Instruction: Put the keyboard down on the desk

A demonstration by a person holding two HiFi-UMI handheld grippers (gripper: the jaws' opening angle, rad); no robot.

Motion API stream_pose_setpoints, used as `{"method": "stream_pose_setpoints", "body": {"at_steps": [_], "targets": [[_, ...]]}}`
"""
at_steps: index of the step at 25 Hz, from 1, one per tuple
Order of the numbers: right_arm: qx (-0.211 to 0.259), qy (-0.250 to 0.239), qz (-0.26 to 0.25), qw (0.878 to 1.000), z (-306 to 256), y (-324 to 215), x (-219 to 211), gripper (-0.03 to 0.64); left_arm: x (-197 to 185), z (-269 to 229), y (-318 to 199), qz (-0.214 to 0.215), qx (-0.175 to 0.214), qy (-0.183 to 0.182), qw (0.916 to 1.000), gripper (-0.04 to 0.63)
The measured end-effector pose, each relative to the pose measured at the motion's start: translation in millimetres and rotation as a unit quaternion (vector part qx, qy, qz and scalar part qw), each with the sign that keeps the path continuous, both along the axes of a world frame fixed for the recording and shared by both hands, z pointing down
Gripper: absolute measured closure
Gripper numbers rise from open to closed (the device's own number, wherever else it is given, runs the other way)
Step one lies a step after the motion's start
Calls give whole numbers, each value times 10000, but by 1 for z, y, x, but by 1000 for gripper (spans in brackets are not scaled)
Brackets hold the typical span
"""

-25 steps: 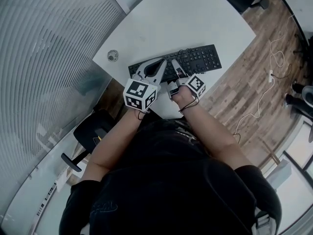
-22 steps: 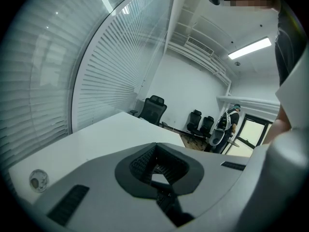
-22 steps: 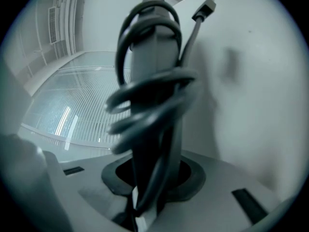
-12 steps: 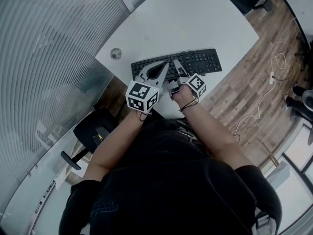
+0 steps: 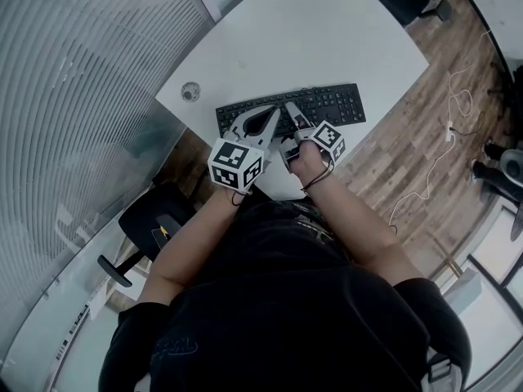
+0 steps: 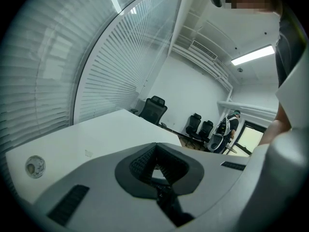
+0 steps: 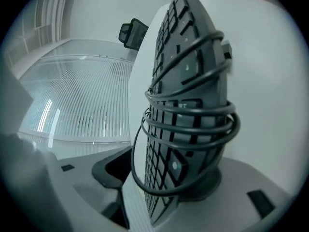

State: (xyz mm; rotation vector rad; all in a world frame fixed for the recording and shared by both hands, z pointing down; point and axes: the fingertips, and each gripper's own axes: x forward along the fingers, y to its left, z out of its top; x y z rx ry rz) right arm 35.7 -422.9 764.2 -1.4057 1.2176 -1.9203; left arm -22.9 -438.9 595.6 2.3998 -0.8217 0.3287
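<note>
The black keyboard [image 5: 315,104] lies flat on the white desk [image 5: 327,31], close to its front edge. In the right gripper view the keyboard [image 7: 186,95] runs away from the camera, with its dark cable [image 7: 193,124] wound round it. My right gripper [image 7: 164,190] has the keyboard's near end between its jaws. The jaws are opening, and the left pad stands off the keys. In the head view the right gripper [image 5: 296,121] sits at the keyboard's near edge. My left gripper [image 5: 261,121] hovers over the keyboard's left part, its jaws shut with nothing in them [image 6: 157,166].
A small round grommet [image 5: 189,92] sits in the desk's left corner. A black office chair [image 5: 151,219] stands below the desk's edge at the left. Wood floor with a loose white cable [image 5: 433,162] lies to the right. More chairs [image 6: 153,109] and a person [image 6: 231,124] are far behind.
The keyboard and both grippers stay at almost the same place by the desk's front edge. Only the view has shifted slightly.
</note>
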Motion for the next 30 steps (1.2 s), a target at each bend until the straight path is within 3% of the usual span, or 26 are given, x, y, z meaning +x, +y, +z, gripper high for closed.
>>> {"method": "stream_pose_setpoints", "body": {"at_steps": [15,30], "targets": [[-486,489,-1352,9884,-1,32,-9,279,7,-11,11,-129,91,79,9998,580],[-258,542,-1602,9853,-8,78,3,278,15,-20,53,-372,241,5,9990,580]]}}
